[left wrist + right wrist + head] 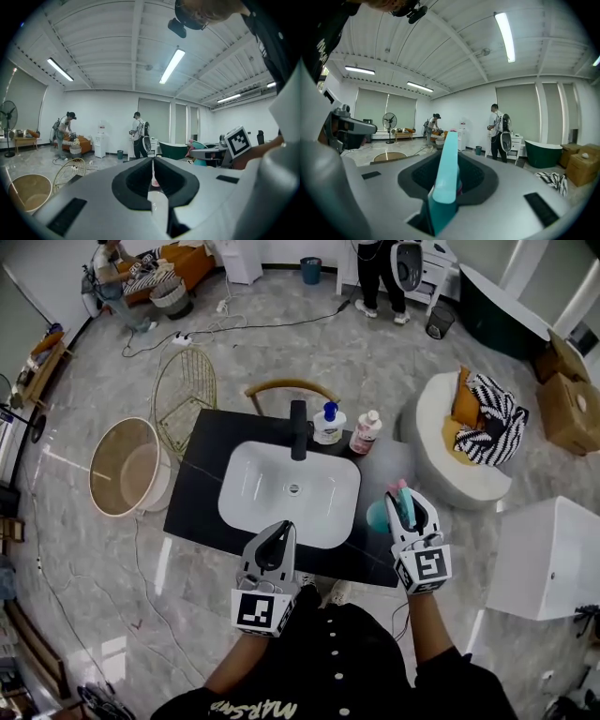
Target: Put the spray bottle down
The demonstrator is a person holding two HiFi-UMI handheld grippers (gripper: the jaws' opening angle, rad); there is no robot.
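The teal spray bottle (382,513) with a pink tip hangs over the right front corner of the black counter (201,474), with my right gripper (405,502) shut on its head. In the right gripper view the teal spray head (446,159) stands up between the jaws of the right gripper (451,177). My left gripper (280,532) is held over the counter's front edge, just before the white sink (246,512). Its jaws are shut with nothing in them, and they show pressed together in the left gripper view (153,174).
A black faucet (298,427), a blue-capped soap bottle (328,423) and a pink-labelled bottle (366,431) stand behind the sink. A round basket (122,467) and a gold wire chair (184,390) are to the left, a white pouf (441,446) and a white box (548,554) to the right.
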